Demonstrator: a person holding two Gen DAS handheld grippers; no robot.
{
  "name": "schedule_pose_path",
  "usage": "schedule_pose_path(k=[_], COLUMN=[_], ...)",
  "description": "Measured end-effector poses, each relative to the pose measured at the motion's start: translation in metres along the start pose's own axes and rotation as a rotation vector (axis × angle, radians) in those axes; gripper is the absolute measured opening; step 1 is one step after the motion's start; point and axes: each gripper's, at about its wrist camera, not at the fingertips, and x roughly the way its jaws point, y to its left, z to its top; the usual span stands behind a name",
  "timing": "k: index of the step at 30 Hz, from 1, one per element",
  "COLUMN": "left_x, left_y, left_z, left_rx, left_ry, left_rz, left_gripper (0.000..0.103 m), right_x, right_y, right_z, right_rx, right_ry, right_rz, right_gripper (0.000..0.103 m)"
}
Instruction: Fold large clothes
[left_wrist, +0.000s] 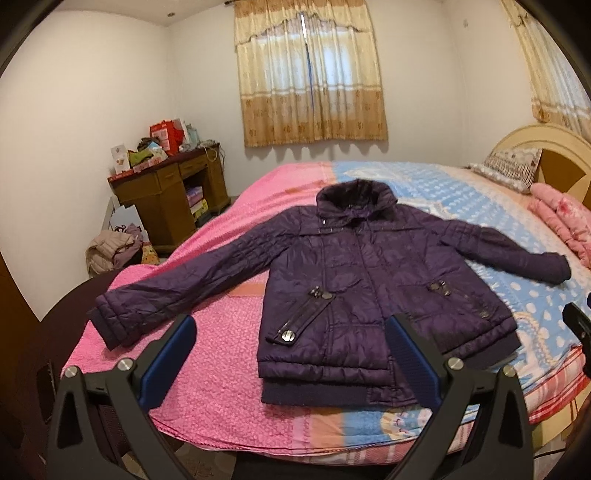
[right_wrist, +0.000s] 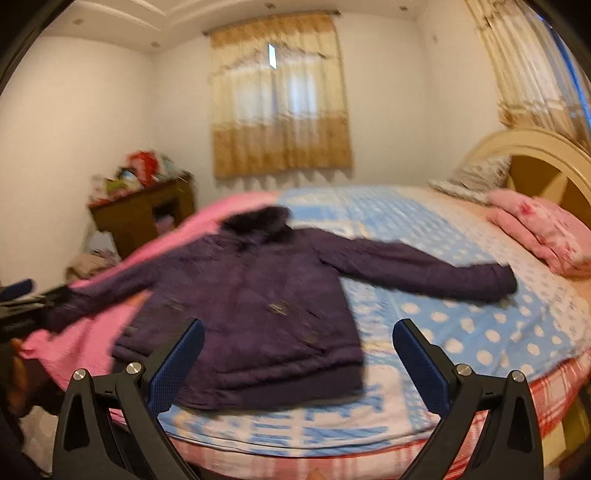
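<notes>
A dark purple quilted jacket (left_wrist: 354, 280) lies face up on the bed (left_wrist: 221, 362), hood toward the window and both sleeves spread out to the sides. Its hem hangs near the bed's front edge. My left gripper (left_wrist: 291, 354) is open, held above the front edge just short of the hem. In the right wrist view, which is blurred, the same jacket (right_wrist: 251, 306) lies left of centre. My right gripper (right_wrist: 299, 358) is open above the hem's right corner, holding nothing. The other gripper (right_wrist: 22, 299) shows at the far left beside the left cuff.
Pink and blue patterned covers (left_wrist: 480, 206) lie over the bed. A folded pink quilt (left_wrist: 565, 225) and a pillow (left_wrist: 509, 168) sit by the headboard (left_wrist: 554, 147) at right. A cluttered wooden desk (left_wrist: 170, 184) and a clothes pile (left_wrist: 114, 251) stand at left.
</notes>
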Motion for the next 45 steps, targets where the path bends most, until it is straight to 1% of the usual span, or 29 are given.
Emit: schedule_pose_path(k=[2,4,7,8,10,13,17,20,25,28,30,32,33,34,35,36,37,40,43,45], left_x=[0.01,0.026,0.051,0.061,0.079,0.103,0.133,0.151,0.173,0.179,0.181,0.188,0.189,0.19,0.192,0.19,0.19,0.185,0.178,0.173], left_y=[-0.004,-0.01,-0.017,-0.02,-0.024,-0.031,-0.042,-0.046,-0.048,-0.051,-0.054,-0.056,-0.056,-0.056,-0.054,-0.052,-0.05,-0.044,-0.039,-0.036], left_z=[0.002,0.005,0.008,0.01,0.014,0.02,0.029,0.032,0.033,0.031,0.031,0.034,0.034,0.035,0.035,0.035,0.035,0.034,0.034,0.035], left_rx=[0.005,0.01,0.012,0.013,0.015,0.012,0.025,0.024,-0.005,-0.004,0.007,0.006,0.002,-0.006,-0.019,-0.033,-0.045,-0.073,-0.077,-0.085], left_ry=[0.002,0.009,0.032,0.041,0.044,0.057,0.065,0.064,0.087,0.101,0.103,0.108,0.111,0.118,0.125,0.128,0.129,0.128,0.118,0.11], left_rz=[0.006,0.013,0.021,0.022,0.033,0.036,0.056,0.076,0.092,0.092,0.093,0.09,0.088,0.086,0.078,0.069,0.063,0.043,0.04,0.032], left_gripper=[0.103,0.103,0.103,0.103,0.103,0.103,0.103,0.103,0.103,0.103,0.103,0.103,0.103,0.103,0.103,0.103,0.103,0.103,0.103,0.103], right_x=[0.017,0.036,0.065,0.073,0.089,0.104,0.12,0.136,0.168,0.182,0.193,0.2,0.203,0.206,0.208,0.21,0.211,0.201,0.181,0.163], right_y=[-0.021,-0.049,-0.091,-0.105,-0.137,-0.184,-0.235,-0.268,-0.314,-0.336,-0.349,-0.359,-0.362,-0.366,-0.371,-0.375,-0.376,-0.371,-0.36,-0.347], right_z=[-0.006,-0.013,-0.02,-0.022,-0.023,-0.018,-0.002,0.009,0.018,0.019,0.015,0.011,0.011,0.011,0.01,0.008,0.008,0.019,0.05,0.083], right_rx=[0.028,0.097,0.188,0.226,0.314,0.437,0.577,0.689,0.849,0.935,1.01,1.068,1.066,1.073,1.092,1.121,1.134,1.088,0.976,0.888], right_ry=[0.046,0.08,0.128,0.14,0.177,0.179,0.138,0.109,0.119,0.116,0.136,0.106,0.096,0.088,0.083,0.072,0.063,0.028,-0.038,-0.094], right_rz=[-0.021,-0.028,-0.081,-0.084,-0.12,-0.148,-0.18,-0.164,-0.166,-0.198,-0.22,-0.203,-0.195,-0.2,-0.197,-0.148,-0.13,-0.108,-0.1,-0.079], right_gripper=[0.102,0.102,0.102,0.102,0.102,0.102,0.102,0.102,0.102,0.102,0.102,0.102,0.099,0.074,0.056,0.041,0.036,0.031,0.03,0.029])
